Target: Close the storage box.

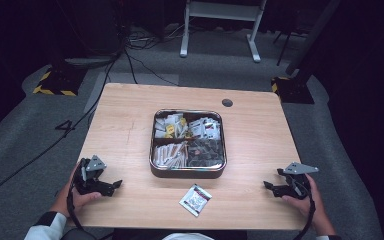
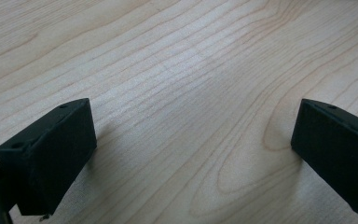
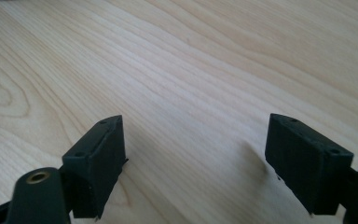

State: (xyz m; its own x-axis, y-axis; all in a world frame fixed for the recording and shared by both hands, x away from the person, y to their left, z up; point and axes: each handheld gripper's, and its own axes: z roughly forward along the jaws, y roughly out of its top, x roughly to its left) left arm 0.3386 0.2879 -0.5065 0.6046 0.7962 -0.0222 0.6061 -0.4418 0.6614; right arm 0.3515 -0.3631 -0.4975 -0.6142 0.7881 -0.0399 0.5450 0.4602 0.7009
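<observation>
A square metal tray point(image 1: 187, 173) with four compartments of small packets sits in the middle of the wooden table point(image 1: 125, 125). One white packet with red and black print point(image 1: 195, 199) lies loose on the wood just in front of the tray. My left gripper point(image 1: 117, 184) rests low at the table's near left, held by a hand; its jaws stand wide apart point(image 2: 193, 140) over bare wood. My right gripper point(image 1: 268, 186) is at the near right, also in a hand, jaws wide apart point(image 3: 196, 144) with nothing between them.
A round dark cable hole point(image 1: 227, 103) sits near the table's far edge. Beyond the table are grey carpet, floor cables point(image 1: 130, 60), a white stand's legs point(image 1: 220, 30) and yellow-black striped bases point(image 1: 55, 82).
</observation>
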